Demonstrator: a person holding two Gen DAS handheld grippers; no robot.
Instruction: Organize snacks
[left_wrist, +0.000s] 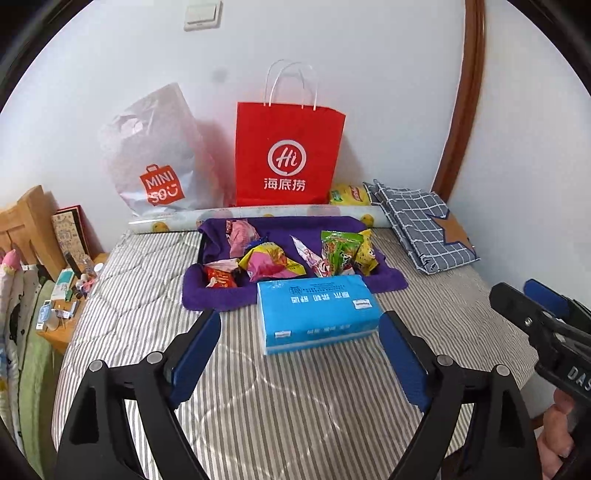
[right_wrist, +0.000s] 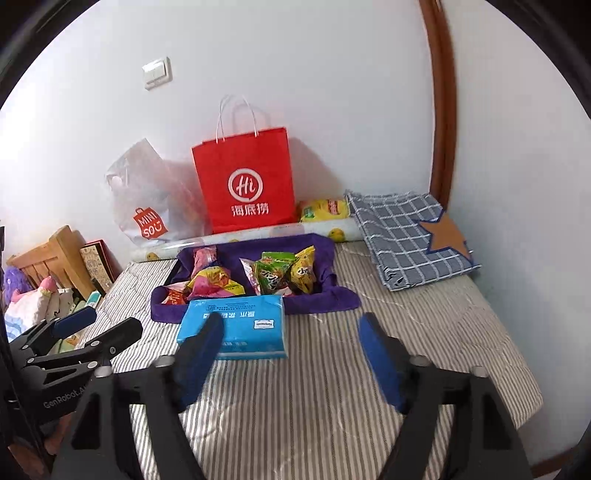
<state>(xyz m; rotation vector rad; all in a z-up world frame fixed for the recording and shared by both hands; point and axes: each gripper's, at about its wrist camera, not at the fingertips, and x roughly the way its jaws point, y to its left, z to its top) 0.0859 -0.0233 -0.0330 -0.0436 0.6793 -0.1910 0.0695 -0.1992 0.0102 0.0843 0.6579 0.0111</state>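
Note:
A purple cloth-lined tray (left_wrist: 207, 295) (right_wrist: 325, 299) sits on the striped bed. It holds several snack packets: a pink-and-yellow one (left_wrist: 271, 262) (right_wrist: 214, 282), a red one (left_wrist: 221, 277), a green one (left_wrist: 340, 251) (right_wrist: 275, 275) and a yellow one (left_wrist: 365, 254). A blue tissue pack (left_wrist: 317, 314) (right_wrist: 240, 317) lies against the tray's near side. My left gripper (left_wrist: 300, 321) hovers open just short of the tissue pack, nothing between its fingers. My right gripper (right_wrist: 291, 320) is open and empty too, beside the pack's right end. Each gripper shows at the edge of the other's view.
A red paper bag (left_wrist: 288, 158) and a white plastic bag (left_wrist: 159, 158) lean on the wall behind a printed roll (left_wrist: 258, 214). A yellow packet (left_wrist: 349, 194) lies by the roll. A folded checked cloth (left_wrist: 421, 225) is at the right, a cluttered bedside table (left_wrist: 62, 302) at the left.

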